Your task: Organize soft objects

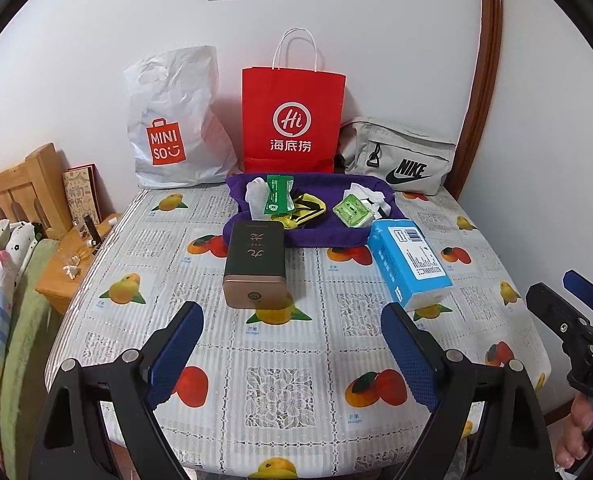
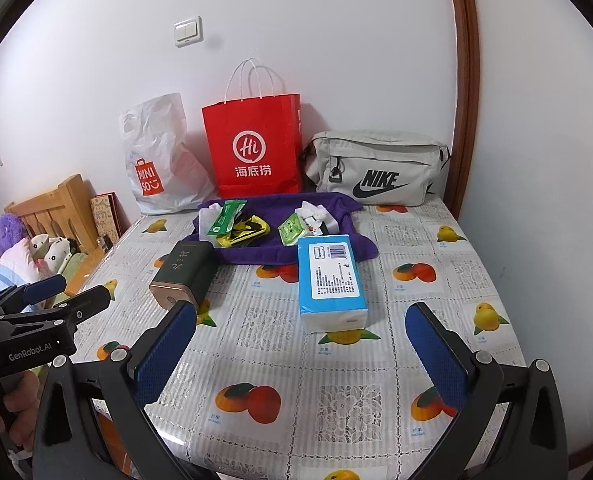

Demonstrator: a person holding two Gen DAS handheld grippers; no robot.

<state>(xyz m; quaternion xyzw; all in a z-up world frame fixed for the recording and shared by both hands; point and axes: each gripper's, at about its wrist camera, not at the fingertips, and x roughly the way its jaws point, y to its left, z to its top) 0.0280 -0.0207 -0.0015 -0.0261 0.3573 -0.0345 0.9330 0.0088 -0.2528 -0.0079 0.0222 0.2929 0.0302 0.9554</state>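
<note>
A purple cloth (image 1: pixel 328 236) (image 2: pixel 256 254) lies at the back of the table with small soft items on it: white socks (image 1: pixel 254 196) (image 2: pixel 208 216), a green packet (image 1: pixel 278 196) (image 2: pixel 226 218), a yellow-black pouch (image 1: pixel 306 212) (image 2: pixel 246 232) and a green tissue pack (image 1: pixel 352 210) (image 2: pixel 290 232). A blue tissue pack (image 1: pixel 410 262) (image 2: pixel 332 280) and a dark box (image 1: pixel 254 264) (image 2: pixel 182 272) lie in front. My left gripper (image 1: pixel 292 344) is open and empty over the near table. My right gripper (image 2: pixel 300 352) is open and empty, short of the blue pack.
A white MINISO bag (image 1: pixel 172 128) (image 2: pixel 156 164), a red paper bag (image 1: pixel 292 120) (image 2: pixel 254 148) and a grey Nike bag (image 1: pixel 400 156) (image 2: pixel 376 168) stand against the back wall. A bed and wooden nightstand (image 1: pixel 68 264) sit left of the table (image 1: pixel 296 380).
</note>
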